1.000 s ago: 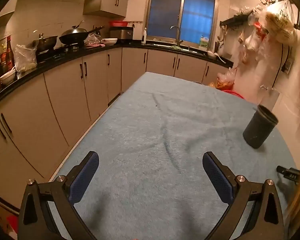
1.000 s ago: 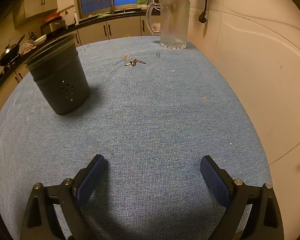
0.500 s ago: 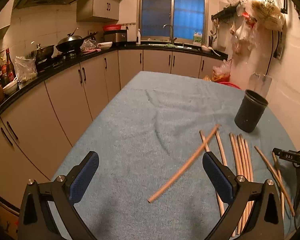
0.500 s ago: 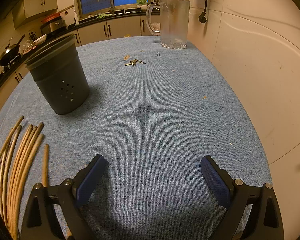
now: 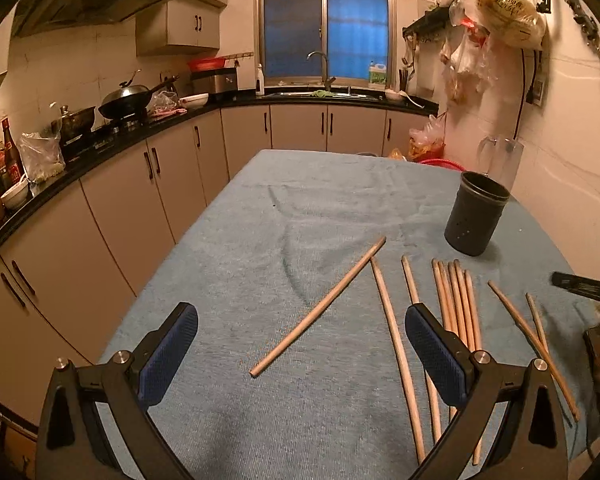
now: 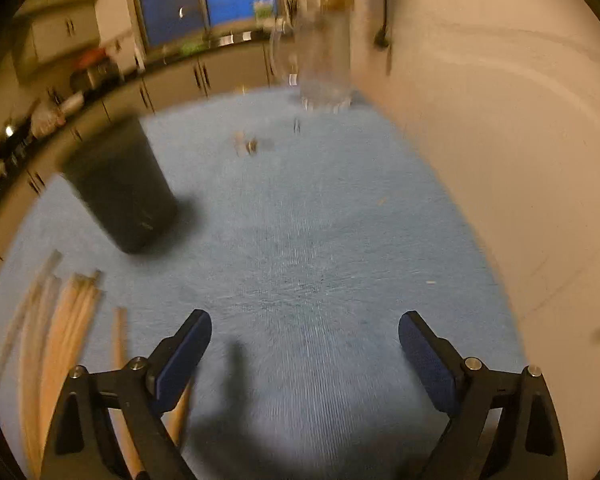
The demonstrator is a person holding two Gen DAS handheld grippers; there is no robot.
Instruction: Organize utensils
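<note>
Chopsticks (image 5: 456, 304) lie loose on my cloth (image 5: 260, 240) near the holder (image 5: 476, 220), so I hold both grippers, left (image 5: 302, 354) and right (image 6: 305, 352), wide and empty.

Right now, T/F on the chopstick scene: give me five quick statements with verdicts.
1. The left gripper is open and holds nothing. True.
2. The dark utensil holder lies tipped on its side. False: it stands upright on the blue cloth.
3. Some chopsticks already stand in the holder. False: none show in it; the chopsticks lie on the cloth.
4. One long chopstick lies slanted, apart from the bunch. True.
5. The right gripper is shut on a chopstick. False: its jaws are wide apart with bare cloth between them.
</note>
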